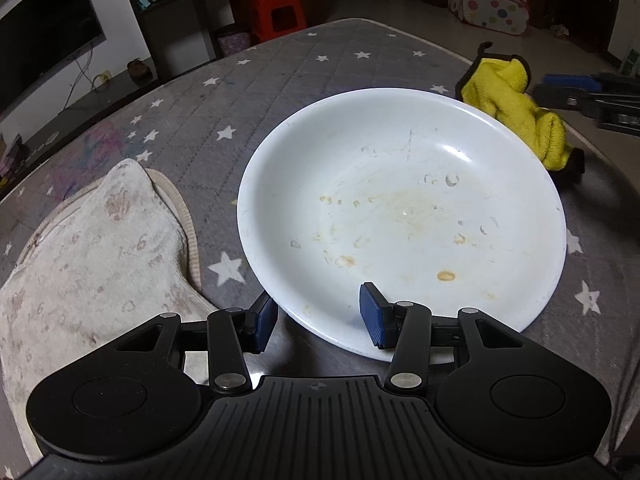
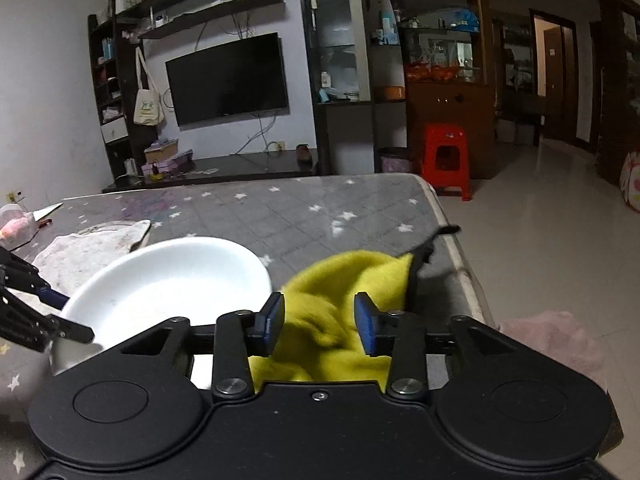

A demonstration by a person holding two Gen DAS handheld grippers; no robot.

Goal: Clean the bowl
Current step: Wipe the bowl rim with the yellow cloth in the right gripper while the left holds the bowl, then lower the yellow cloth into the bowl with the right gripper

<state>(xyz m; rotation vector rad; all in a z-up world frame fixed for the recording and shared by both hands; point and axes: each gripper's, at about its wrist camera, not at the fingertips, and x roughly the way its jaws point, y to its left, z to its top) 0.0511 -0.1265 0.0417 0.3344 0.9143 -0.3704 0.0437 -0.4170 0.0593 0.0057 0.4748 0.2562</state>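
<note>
Left tongs: our left gripper [image 1: 318, 322] stands at a narrow gap, straddling the near rim of the white bowl [image 1: 404, 208]; one pad sits inside the rim, the other outside, and we cannot tell whether they actually pinch it.
Right tongs: our right gripper [image 2: 319, 322] has its jaws partly apart, with the yellow cloth [image 2: 344, 300] bunched between and under them; the pads do not look pressed into it, so we judge the cloth loose.
Bowl: it rests on the grey star-patterned mat [image 1: 240, 92], tilted slightly toward us, with brownish dried stains [image 1: 445, 276] across its floor.
Cloth: it lies just right of the bowl, near the table's right edge.
Beyond: a pale folded towel [image 1: 92, 248] lies left of the bowl.
Step in hand: we judge it to be taking up the cloth to wipe.
Doing it well: gather a thick fold of cloth before closing, steady the rim firmly, then scrub the stained floor.
</note>
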